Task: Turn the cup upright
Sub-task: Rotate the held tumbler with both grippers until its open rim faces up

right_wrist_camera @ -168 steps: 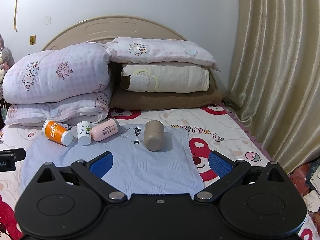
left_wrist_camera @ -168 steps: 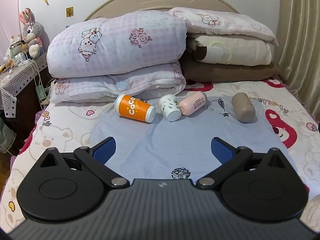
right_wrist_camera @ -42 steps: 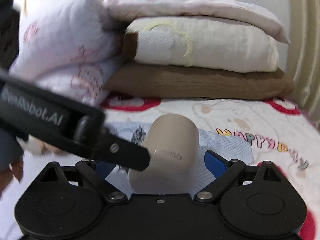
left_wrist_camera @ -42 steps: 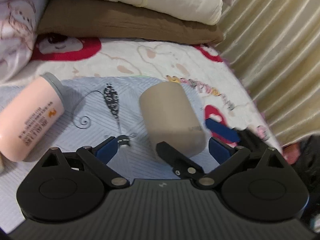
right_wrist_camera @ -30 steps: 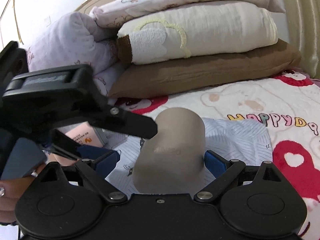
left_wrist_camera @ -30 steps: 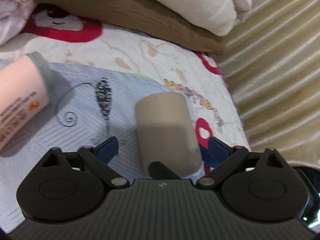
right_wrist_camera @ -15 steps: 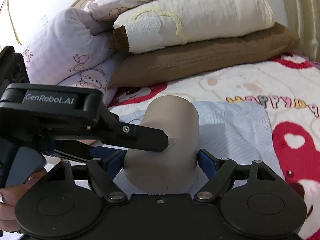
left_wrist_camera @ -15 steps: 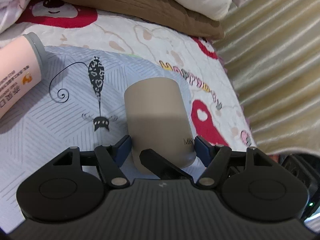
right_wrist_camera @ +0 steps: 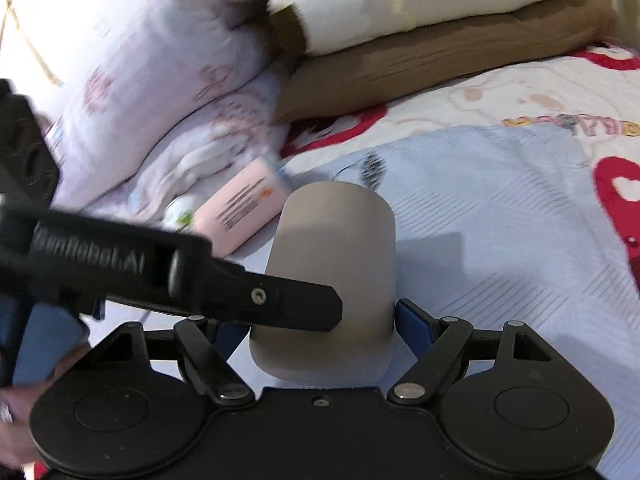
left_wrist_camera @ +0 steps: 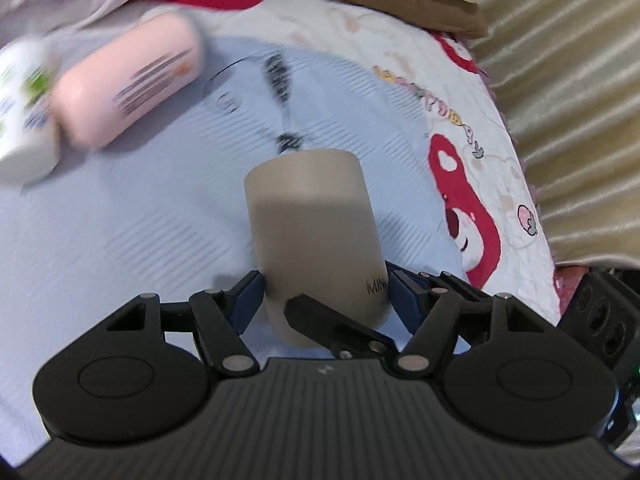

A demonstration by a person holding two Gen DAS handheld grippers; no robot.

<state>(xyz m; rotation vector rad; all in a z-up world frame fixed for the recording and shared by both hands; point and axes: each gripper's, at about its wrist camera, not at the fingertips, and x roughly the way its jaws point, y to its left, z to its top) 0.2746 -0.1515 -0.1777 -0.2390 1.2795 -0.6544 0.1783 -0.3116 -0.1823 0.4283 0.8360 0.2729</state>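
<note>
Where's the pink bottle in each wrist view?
Left wrist: pink bottle upper left, lying on the blue cloth, blurred.
Right wrist: pink bottle centre-left, behind the left gripper.
Shared landmark: the beige cup, bottom centre in both views.

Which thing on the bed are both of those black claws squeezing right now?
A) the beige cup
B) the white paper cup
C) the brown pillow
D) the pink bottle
A: the blue pads of the left gripper and of the right gripper press both sides of the beige cup, while the pink bottle lies untouched further back.
</note>
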